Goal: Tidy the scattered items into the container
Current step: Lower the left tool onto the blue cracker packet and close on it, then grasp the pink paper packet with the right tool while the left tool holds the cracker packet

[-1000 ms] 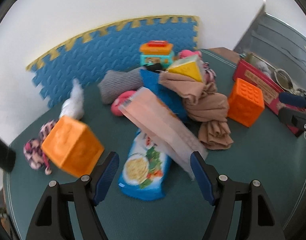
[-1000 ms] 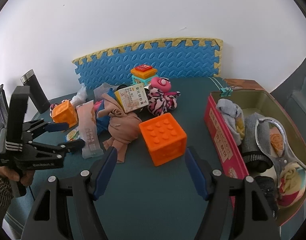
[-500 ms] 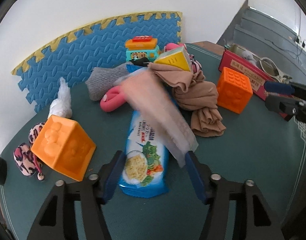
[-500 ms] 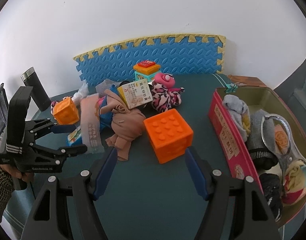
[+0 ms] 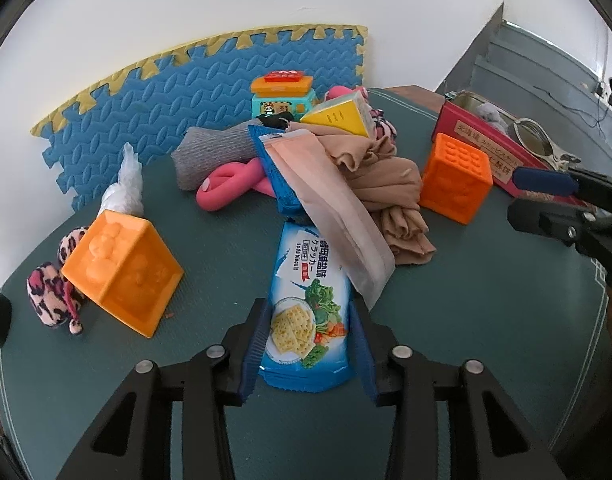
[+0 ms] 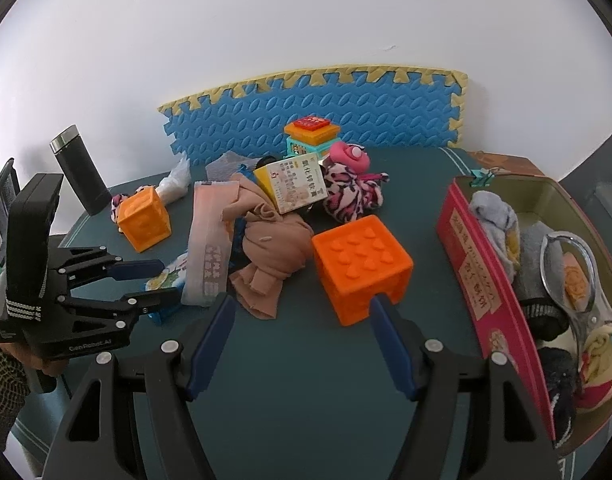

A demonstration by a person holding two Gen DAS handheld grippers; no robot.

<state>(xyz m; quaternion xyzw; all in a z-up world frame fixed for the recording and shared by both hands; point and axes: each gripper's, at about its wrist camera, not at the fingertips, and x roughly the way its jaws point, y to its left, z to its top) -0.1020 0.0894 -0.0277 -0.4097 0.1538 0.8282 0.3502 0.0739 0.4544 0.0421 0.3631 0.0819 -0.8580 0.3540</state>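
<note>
target: cracker packet, blue soda-biscuit wrapper, flat on the tabletop near its front edge
long axis: runs straight away from the left gripper, toward the pile at the back; jaws straddle the short width at the packet's near end
left jaws: closing, packet between them, blue pads right at both side edges; squeeze looks about made but I wouldn't call it firm yet
overlap: far end of the packet sits under a pink flat pouch that leans across it; beige cloth is just beside that, toward the right edge
pull direction: judgement – draw the packet back along its own axis first to slide it out from under the pouch, then lift
right gripper: right gripper hovers with jaws open and nothing in them, orange studded cube just ahead, touching the right pad's tip or close to it
container: red tin at the right edge of the tabletop, already part full of socks and odds
nearer hand: left for the packet; right is nearer the cube and the tin
carry path: judgement – packet has to cross the tabletop left to right, past the cube
</note>
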